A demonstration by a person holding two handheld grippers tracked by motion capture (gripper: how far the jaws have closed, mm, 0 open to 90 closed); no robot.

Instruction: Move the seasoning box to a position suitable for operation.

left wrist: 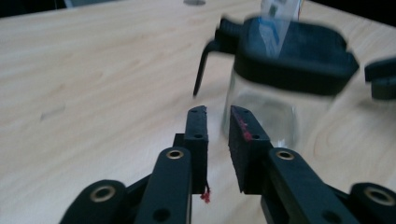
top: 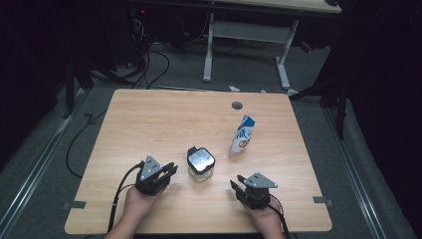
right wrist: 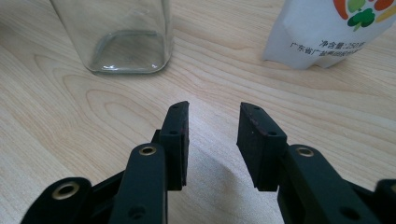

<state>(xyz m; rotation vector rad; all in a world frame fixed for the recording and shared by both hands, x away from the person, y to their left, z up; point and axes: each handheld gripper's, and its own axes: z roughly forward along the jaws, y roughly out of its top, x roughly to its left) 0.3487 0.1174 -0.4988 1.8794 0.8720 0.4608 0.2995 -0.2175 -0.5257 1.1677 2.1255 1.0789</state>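
Where the high view looks down on the surface (top: 149,119), the glass jar (top: 200,164) with its black clip lid stands between the left gripper (top: 166,174) and the right gripper (top: 239,188), just ahead of the left one and nearer to it; a milk carton (top: 242,134) stands farther off beyond the right gripper. Seen from the left gripper view, the left gripper (left wrist: 218,114) has its jaws drawn close with a slim gap and nothing between them, the jar (left wrist: 275,88) just ahead and slightly right, its lid (left wrist: 299,53) looking bulky. From the right gripper view, the right gripper (right wrist: 214,112) stands moderately open and empty, the jar's base (right wrist: 130,46) ahead to its left and the carton (right wrist: 327,32) ahead to its right. The jar is likely heavy, rigid, slick and breakable; its flat glass walls below the lid seem the safest hold.
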